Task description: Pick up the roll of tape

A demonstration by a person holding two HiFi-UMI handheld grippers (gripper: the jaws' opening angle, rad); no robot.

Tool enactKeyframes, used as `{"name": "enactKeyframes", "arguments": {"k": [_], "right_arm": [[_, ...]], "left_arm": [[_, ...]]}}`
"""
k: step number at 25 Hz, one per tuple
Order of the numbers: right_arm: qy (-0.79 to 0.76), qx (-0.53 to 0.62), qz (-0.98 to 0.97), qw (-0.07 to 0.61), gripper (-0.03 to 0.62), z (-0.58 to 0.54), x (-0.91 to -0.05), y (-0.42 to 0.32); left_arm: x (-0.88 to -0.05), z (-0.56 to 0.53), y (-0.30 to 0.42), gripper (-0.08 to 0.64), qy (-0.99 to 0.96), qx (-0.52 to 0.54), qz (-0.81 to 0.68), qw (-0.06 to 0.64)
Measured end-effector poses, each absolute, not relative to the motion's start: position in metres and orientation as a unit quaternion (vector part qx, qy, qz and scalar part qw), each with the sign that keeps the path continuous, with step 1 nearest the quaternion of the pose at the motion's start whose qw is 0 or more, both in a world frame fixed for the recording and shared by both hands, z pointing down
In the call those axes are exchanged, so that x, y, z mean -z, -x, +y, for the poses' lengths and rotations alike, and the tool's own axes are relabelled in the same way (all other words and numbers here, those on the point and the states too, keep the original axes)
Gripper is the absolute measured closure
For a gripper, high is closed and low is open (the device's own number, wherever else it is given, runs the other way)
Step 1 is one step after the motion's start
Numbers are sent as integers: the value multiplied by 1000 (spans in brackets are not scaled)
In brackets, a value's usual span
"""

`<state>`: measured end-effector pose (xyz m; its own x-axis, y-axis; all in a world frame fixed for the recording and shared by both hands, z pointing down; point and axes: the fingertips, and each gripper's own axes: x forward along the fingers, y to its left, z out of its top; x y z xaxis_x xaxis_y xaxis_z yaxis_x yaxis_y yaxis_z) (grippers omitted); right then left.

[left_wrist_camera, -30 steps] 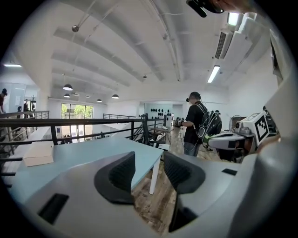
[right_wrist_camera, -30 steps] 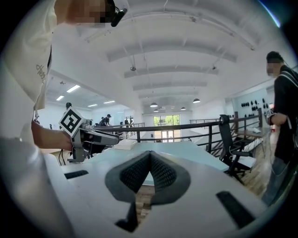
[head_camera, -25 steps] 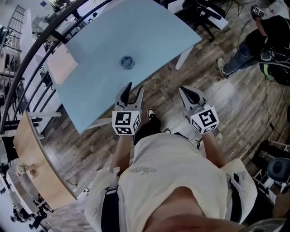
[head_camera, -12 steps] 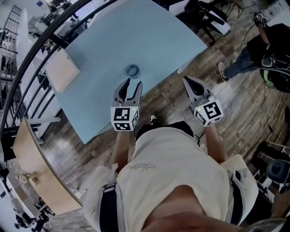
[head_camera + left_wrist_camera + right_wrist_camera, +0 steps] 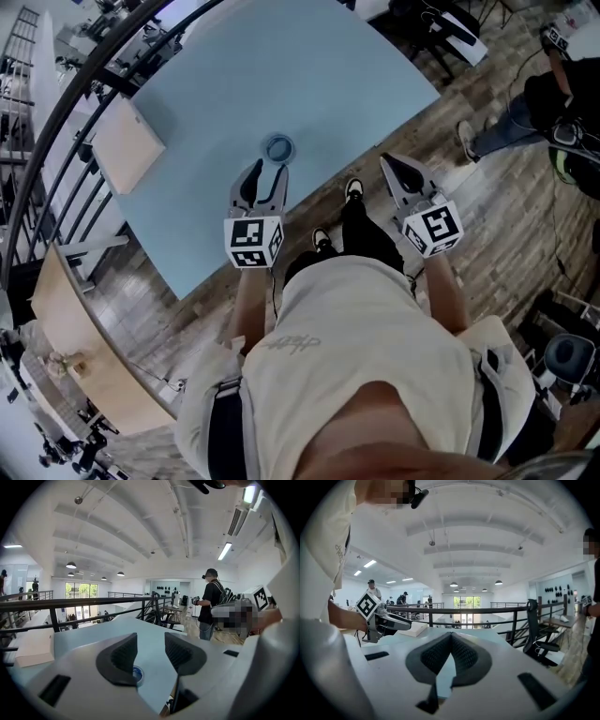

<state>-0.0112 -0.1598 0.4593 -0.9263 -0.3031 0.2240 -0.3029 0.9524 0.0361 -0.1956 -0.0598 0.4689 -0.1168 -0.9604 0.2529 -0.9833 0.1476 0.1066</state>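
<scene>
The roll of tape (image 5: pixel 278 148), a small blue-grey ring, lies flat on the light blue table (image 5: pixel 309 66) near its front edge. My left gripper (image 5: pixel 266 171) hovers just short of it, jaws open, nothing between them. In the left gripper view the tape (image 5: pixel 138 671) shows low between the jaws, partly hidden by the left pad (image 5: pixel 123 656); that gripper (image 5: pixel 150 639) points over the table. My right gripper (image 5: pixel 386 162) is held off the table's edge above the wooden floor, with its tips (image 5: pixel 451 635) touching and nothing held.
A flat beige board (image 5: pixel 128 145) lies on the table's left part. A black railing (image 5: pixel 89 80) runs along the far left side. A wooden bench (image 5: pixel 89 361) stands at lower left. A person (image 5: pixel 553 98) stands at right, with chairs (image 5: pixel 450 28) beyond the table.
I have stepped toward the table. The left gripper's tips have come closer to the tape. Both grippers keep their jaw states.
</scene>
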Motion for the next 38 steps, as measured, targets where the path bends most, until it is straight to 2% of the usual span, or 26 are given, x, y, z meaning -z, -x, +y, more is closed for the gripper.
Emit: {"name": "enactKeyframes", "arguments": {"k": [18, 38], "right_arm": [[-3, -1, -996, 93, 586, -293, -469, 136], [127, -18, -983, 129, 586, -311, -510, 193]], "left_arm": [[-478, -152, 258, 365, -560, -56, -810, 166], [-571, -158, 271, 365, -478, -93, -825, 287]]}}
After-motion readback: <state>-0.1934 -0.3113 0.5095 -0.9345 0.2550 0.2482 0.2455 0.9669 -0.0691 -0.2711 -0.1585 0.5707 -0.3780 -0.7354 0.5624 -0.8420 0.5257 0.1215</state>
